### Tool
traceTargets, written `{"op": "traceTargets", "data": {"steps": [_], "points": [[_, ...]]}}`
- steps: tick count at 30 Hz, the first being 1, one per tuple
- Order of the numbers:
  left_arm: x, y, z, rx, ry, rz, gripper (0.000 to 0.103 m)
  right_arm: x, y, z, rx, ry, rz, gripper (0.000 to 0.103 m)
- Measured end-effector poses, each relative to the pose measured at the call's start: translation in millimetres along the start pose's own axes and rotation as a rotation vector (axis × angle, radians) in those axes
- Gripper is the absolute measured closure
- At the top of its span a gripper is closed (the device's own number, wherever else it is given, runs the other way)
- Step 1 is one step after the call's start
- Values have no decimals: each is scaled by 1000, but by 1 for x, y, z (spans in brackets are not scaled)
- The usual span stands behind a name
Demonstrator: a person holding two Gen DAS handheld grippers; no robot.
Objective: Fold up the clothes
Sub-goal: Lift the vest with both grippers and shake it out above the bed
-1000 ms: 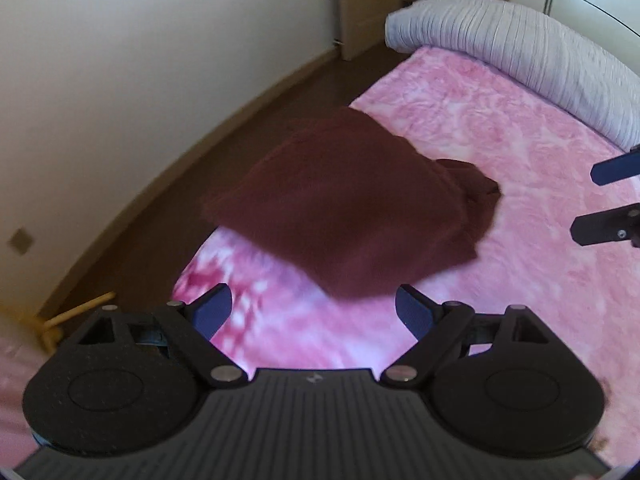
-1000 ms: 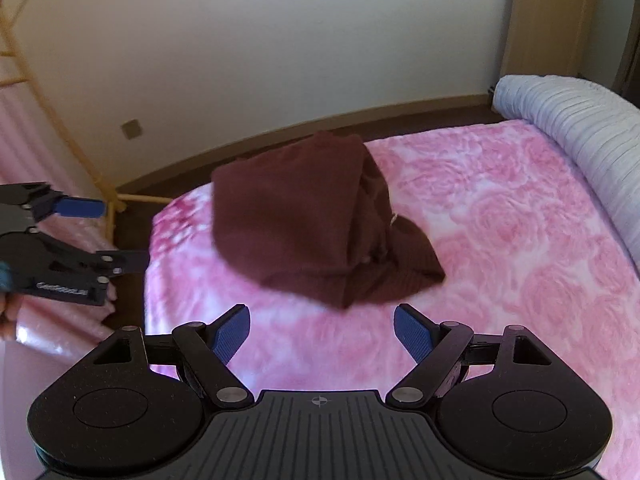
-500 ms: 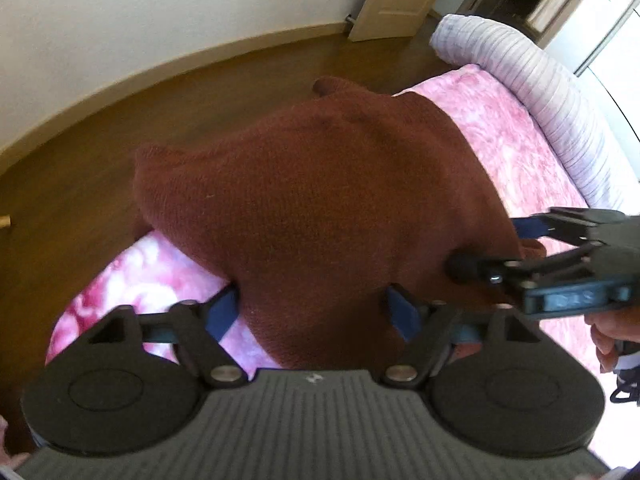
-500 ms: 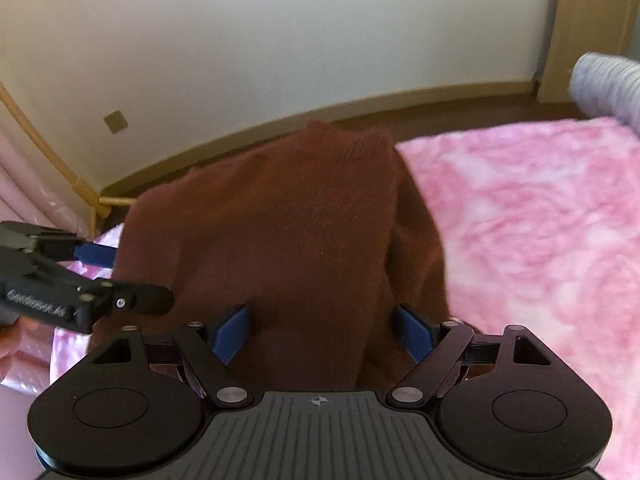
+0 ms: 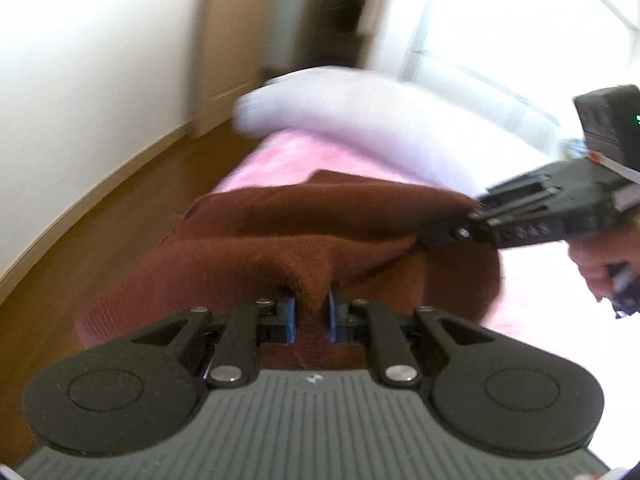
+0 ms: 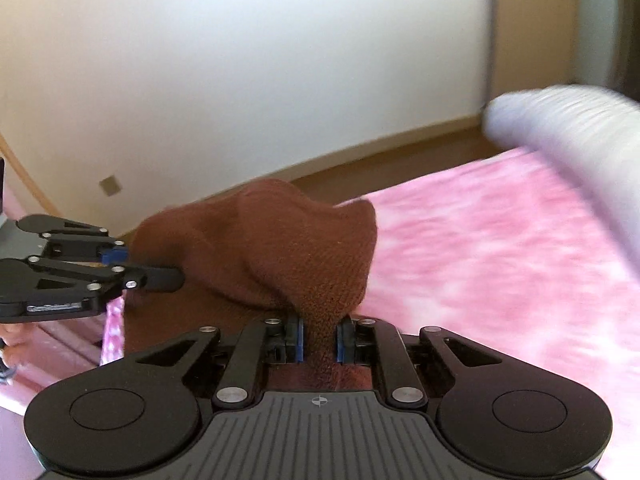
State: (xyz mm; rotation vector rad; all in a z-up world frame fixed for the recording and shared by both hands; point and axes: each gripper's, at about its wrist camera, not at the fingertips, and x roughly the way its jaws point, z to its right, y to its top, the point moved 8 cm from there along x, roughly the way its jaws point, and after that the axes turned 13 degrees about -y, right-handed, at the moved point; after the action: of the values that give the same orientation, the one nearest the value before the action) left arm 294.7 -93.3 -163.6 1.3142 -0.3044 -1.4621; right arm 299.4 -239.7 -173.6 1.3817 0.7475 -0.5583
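A dark maroon knit garment (image 5: 304, 224) lies bunched on the pink flowered bed cover (image 6: 500, 248). My left gripper (image 5: 311, 316) is shut on a fold of its near edge. My right gripper (image 6: 319, 338) is shut on another bunch of the same garment (image 6: 272, 248). In the left wrist view the right gripper (image 5: 448, 234) grips the cloth at the right. In the right wrist view the left gripper (image 6: 140, 272) grips it at the left. The cloth is raised and stretched between both grippers.
A pale striped pillow (image 5: 360, 116) lies across the head of the bed, also in the right wrist view (image 6: 568, 128). Brown wooden floor (image 5: 104, 232) and a white wall (image 6: 240, 60) run along the bed's left side. A wooden door (image 5: 224, 40) stands beyond.
Both grippers were open above the garment a second ago. They came down onto its near edge, closed on the cloth and lifted it.
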Motion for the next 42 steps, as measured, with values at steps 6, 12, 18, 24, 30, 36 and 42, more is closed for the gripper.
{"op": "traceTargets", "data": {"steps": [6, 12, 18, 24, 30, 36, 42], "points": [[37, -30, 188, 191, -197, 22, 92, -146, -100, 97, 39, -185, 91, 91], [84, -155, 360, 246, -364, -125, 92, -257, -295, 151, 111, -314, 45, 90], [109, -261, 444, 390, -443, -262, 92, -307, -479, 158, 301, -335, -51, 89], [119, -298, 441, 490, -493, -297, 91, -315, -556, 147, 427, -334, 43, 89], [123, -313, 439, 604, -540, -222, 91, -304, -579, 137, 499, -411, 179, 89], [106, -308, 441, 712, -555, -88, 92, -299, -572, 133, 472, -471, 276, 88], [42, -334, 435, 719, -546, -65, 92, -338, -556, 71, 291, -505, 308, 89]]}}
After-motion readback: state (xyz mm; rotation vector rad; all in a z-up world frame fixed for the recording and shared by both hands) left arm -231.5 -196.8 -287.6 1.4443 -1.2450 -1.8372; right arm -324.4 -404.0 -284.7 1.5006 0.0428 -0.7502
